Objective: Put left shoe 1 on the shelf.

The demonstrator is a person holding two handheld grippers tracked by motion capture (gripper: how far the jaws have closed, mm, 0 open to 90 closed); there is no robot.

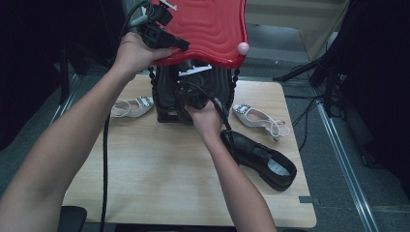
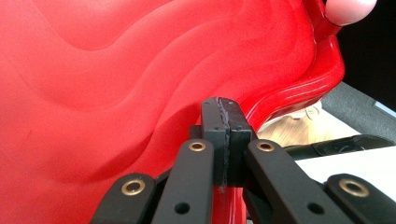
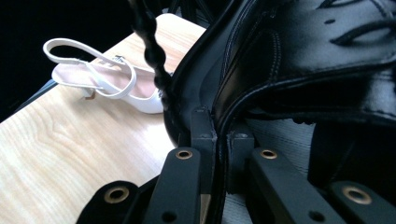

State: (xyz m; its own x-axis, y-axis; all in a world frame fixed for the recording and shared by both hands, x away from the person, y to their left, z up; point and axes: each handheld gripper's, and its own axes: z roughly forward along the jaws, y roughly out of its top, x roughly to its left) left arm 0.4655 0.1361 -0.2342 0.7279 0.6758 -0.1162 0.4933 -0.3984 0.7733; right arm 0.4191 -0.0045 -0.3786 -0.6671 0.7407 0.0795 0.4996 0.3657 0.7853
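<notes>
a: where was the black shoe (image 3: 308, 60) just then?

b: at the far middle of the worktop (image 1: 159, 179), inside the black rack (image 1: 167, 94) under the red lid (image 1: 212, 29). the right gripper (image 3: 222, 135) pinched its rim, the jaws pressed nearly together on the thin leather edge.

a: how would it have handled?

b: i'd judge it light but floppy. the glossy upper looked soft and slick, so the rim could fold or slide out of a narrow pinch. a bite lower on the stitched collar, or near the stiffer heel, would have been safer than the bare edge.

a: and the lid?

b: the left gripper (image 2: 223, 135) was clamped shut on its near edge, holding it tilted up above the rack. hard moulded plastic with ripples, stiff and smooth, probably light, though it could swing if the pinch slipped. a pink knob (image 1: 243, 48) sat at its corner.

a: anything near?

b: a beaded black strap (image 3: 152, 51) hung just beside the shoe, close enough to snag, i'd guess. a second black shoe (image 1: 261, 159) lay toward the worktop's right edge, with one white sandal (image 1: 258, 118) just beyond it and another white sandal (image 1: 130, 107) toward the far left, beside the rack.
</notes>
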